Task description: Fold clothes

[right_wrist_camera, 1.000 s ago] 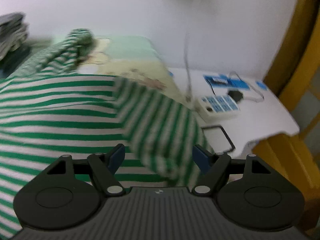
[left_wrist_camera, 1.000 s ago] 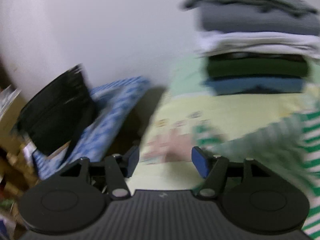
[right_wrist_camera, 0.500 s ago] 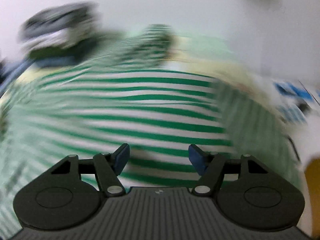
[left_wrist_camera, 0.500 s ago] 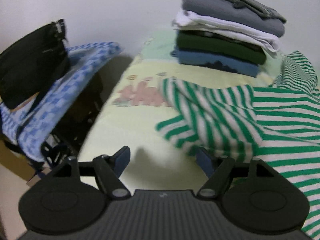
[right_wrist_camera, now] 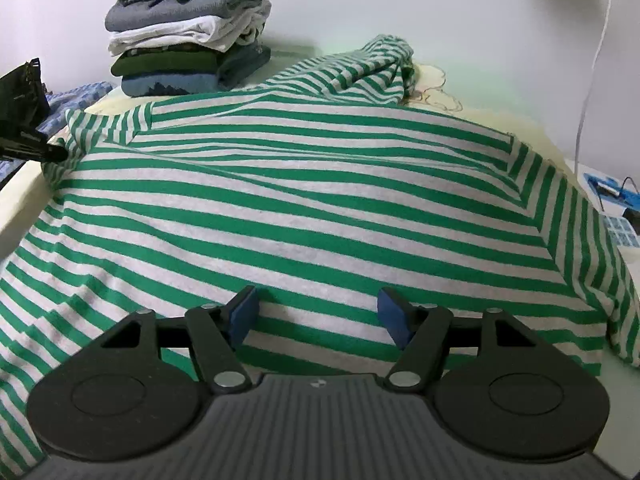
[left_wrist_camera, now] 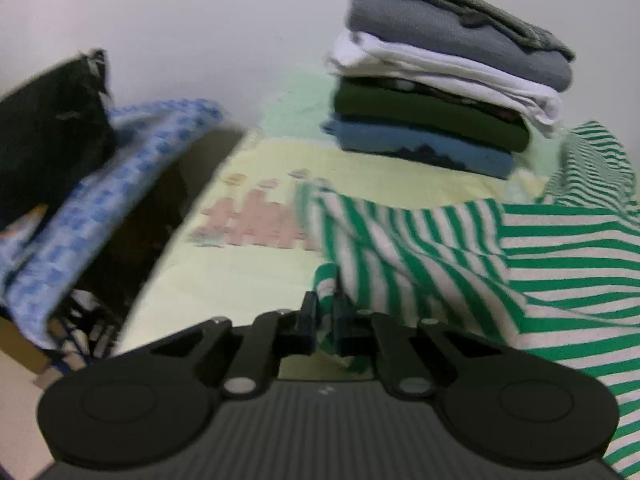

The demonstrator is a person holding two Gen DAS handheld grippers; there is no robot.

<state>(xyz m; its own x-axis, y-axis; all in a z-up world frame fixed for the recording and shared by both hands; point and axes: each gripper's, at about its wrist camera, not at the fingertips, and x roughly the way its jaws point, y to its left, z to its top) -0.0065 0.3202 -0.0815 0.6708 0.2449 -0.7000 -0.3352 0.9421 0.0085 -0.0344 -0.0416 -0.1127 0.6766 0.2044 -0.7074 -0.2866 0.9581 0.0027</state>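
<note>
A green-and-white striped shirt (right_wrist_camera: 312, 200) lies spread over the pale yellow bed sheet (left_wrist_camera: 240, 280). My left gripper (left_wrist_camera: 325, 312) is shut on the cuff end of the shirt's (left_wrist_camera: 460, 248) left sleeve, with striped cloth pinched between its pads. In the right wrist view that gripper (right_wrist_camera: 28, 148) shows as a black shape at the shirt's left edge. My right gripper (right_wrist_camera: 318, 308) hovers over the shirt's near middle with its jaws opening. Cloth lies beneath them and nothing is pinched between its blue pads.
A stack of folded clothes (left_wrist_camera: 436, 92) (right_wrist_camera: 188, 40) stands at the back of the bed by the wall. A blue checked cloth (left_wrist_camera: 112, 184) and a black bag (left_wrist_camera: 48, 128) lie left of the bed. At the right is a white side table (right_wrist_camera: 624, 256) with small devices and a hanging cable (right_wrist_camera: 596, 60).
My left gripper has shut on the sleeve end, which lay in front of its open jaws before. The right gripper has swung left from the shirt's right sleeve to over its body.
</note>
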